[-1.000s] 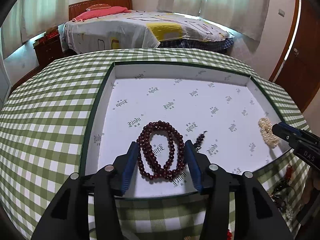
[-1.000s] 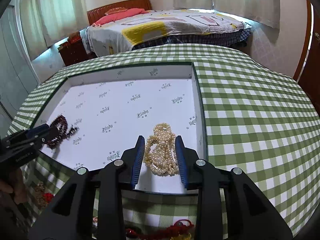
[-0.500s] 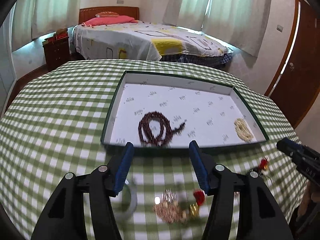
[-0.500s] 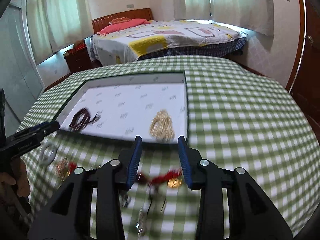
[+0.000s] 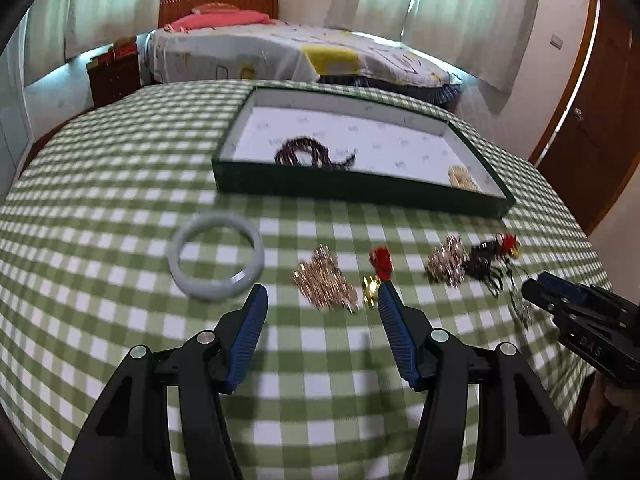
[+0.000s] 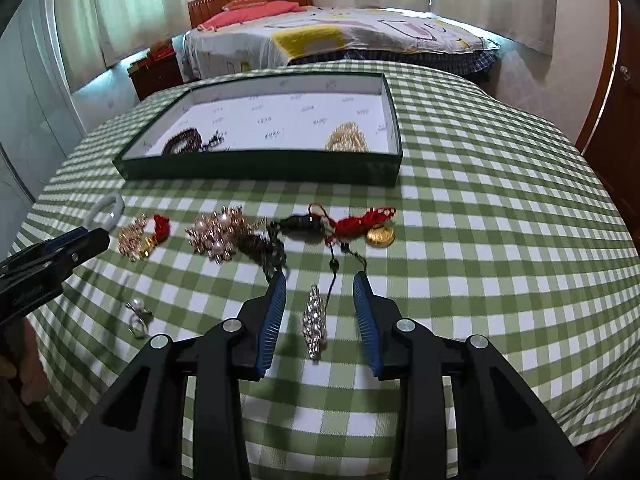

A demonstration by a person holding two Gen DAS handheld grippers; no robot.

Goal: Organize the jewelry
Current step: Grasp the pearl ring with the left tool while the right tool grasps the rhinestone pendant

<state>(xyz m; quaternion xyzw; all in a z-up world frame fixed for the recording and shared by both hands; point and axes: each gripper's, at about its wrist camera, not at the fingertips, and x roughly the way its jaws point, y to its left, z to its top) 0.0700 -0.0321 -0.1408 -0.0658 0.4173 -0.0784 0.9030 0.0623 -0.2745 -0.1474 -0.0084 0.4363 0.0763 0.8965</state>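
Observation:
The dark green tray [image 5: 360,188] [image 6: 260,166] holds dark red beads [image 5: 304,154] and a pearl necklace [image 6: 348,138]. In front of it on the checked cloth lie a pale bangle [image 5: 216,256], a gold chain pile [image 5: 324,280], a pearl cluster [image 6: 218,236], a red cord with a gold coin [image 6: 380,234] and a pearl ring [image 6: 138,312]. My left gripper [image 5: 320,288] hangs open above the gold chain pile, holding nothing. My right gripper [image 6: 320,275] is closing slightly. A crystal pendant [image 6: 314,320] lies on the cloth between its fingers, untouched.
The table is round, and its edge drops away close below both grippers. A bed, a wooden nightstand and curtains stand beyond the far side. A brown door is at the right. A person's hand [image 6: 24,364] holds the left gripper's handle.
Both grippers have drawn back from over the tray towards the table's near edge. The beads and pearls stay in the tray. The loose jewelry on the cloth has come into view.

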